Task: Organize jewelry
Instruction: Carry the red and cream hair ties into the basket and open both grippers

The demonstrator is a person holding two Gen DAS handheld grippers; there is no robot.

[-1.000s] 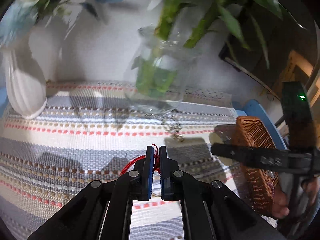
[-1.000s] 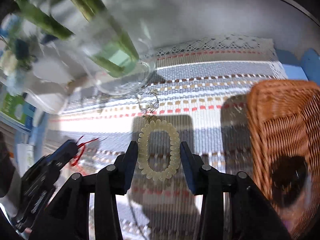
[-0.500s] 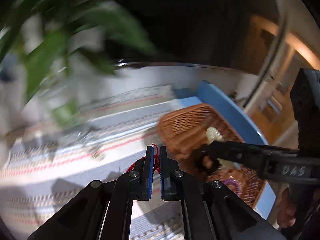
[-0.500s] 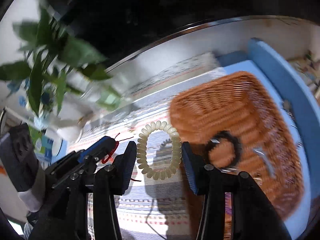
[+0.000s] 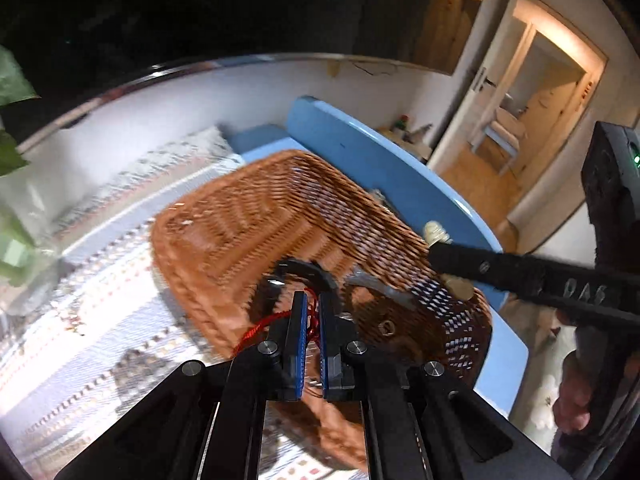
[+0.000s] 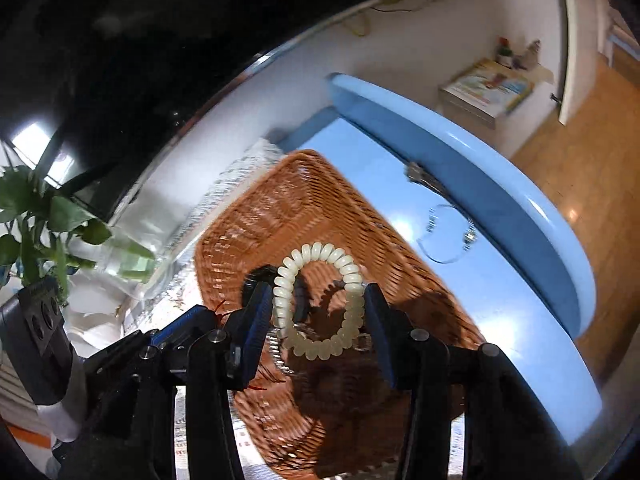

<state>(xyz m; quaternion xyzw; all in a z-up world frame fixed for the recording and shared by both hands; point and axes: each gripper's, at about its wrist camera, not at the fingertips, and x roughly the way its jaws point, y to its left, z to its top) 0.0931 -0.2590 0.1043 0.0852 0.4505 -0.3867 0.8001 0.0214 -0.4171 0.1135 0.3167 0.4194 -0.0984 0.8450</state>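
Observation:
My left gripper (image 5: pixel 313 305) is shut on a red cord bracelet (image 5: pixel 264 326) and holds it over the near rim of the brown wicker basket (image 5: pixel 248 216). My right gripper (image 6: pixel 319 304) is shut on a cream bead bracelet (image 6: pixel 348 276), stretched between its jaws above the same basket (image 6: pixel 260 216). A black ring-shaped bracelet (image 5: pixel 308 270) and a silvery piece (image 5: pixel 384 292) lie in the basket. The right gripper also shows in the left wrist view (image 5: pixel 440 246), and the left gripper shows in the right wrist view (image 6: pixel 188 320).
The basket sits on a striped woven mat (image 5: pixel 80 344) on a blue table (image 6: pixel 500 312) with a raised blue edge. A clear bangle (image 6: pixel 448 236) lies on the table beside the basket. A glass vase with green stems (image 6: pixel 120 264) stands at the left.
Both grippers have swung right from the mat near the vase to above the basket, each carrying its bracelet. The vase has slid to the left edge of both views.

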